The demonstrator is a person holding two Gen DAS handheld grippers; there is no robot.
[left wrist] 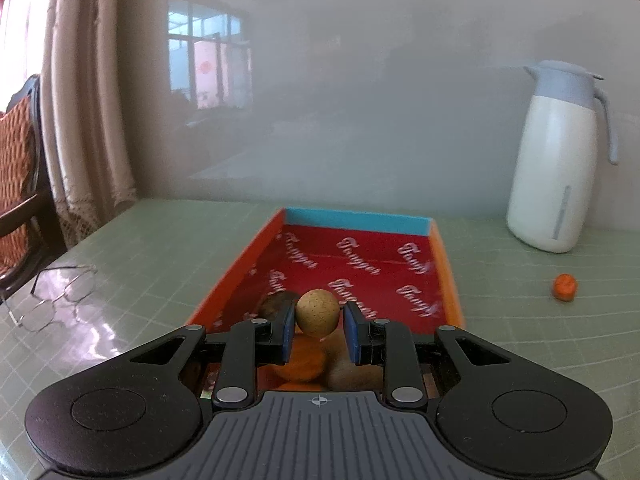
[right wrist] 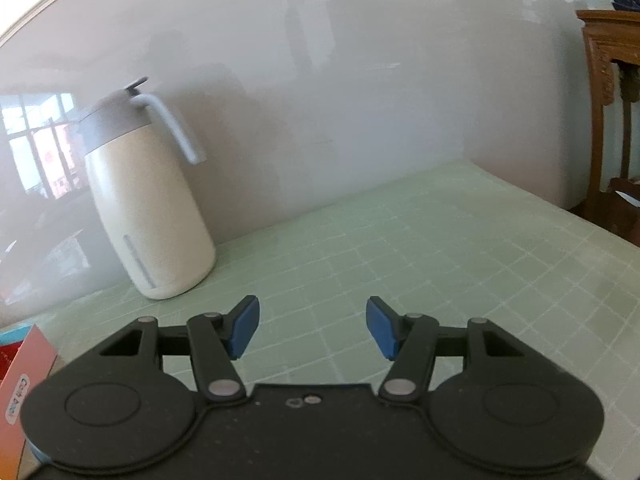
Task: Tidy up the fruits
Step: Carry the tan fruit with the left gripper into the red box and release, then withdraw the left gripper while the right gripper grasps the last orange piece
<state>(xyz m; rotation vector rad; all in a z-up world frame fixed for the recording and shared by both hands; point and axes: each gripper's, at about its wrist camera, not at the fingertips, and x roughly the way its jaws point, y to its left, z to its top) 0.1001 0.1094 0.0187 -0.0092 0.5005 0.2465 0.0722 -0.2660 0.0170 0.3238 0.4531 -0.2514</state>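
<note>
- Left wrist view: the left tongs (left wrist: 318, 320) grip a round tan fruit (left wrist: 317, 312) between their blue pads, above the near end of a red box (left wrist: 360, 264) (more fruit lies blurred beneath).
- Far right of them, a small orange fruit (left wrist: 565, 286) sits on the table (left wrist: 160, 248) near a white jug (left wrist: 556, 160).
- Glasses (left wrist: 60, 296) lie left.
- The right tongs (right wrist: 312, 326) stand half-open, empty, over the table.

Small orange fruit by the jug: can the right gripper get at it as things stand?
Probably yes: the right gripper is open and empty, and the small orange fruit lies alone on bare table.
</note>
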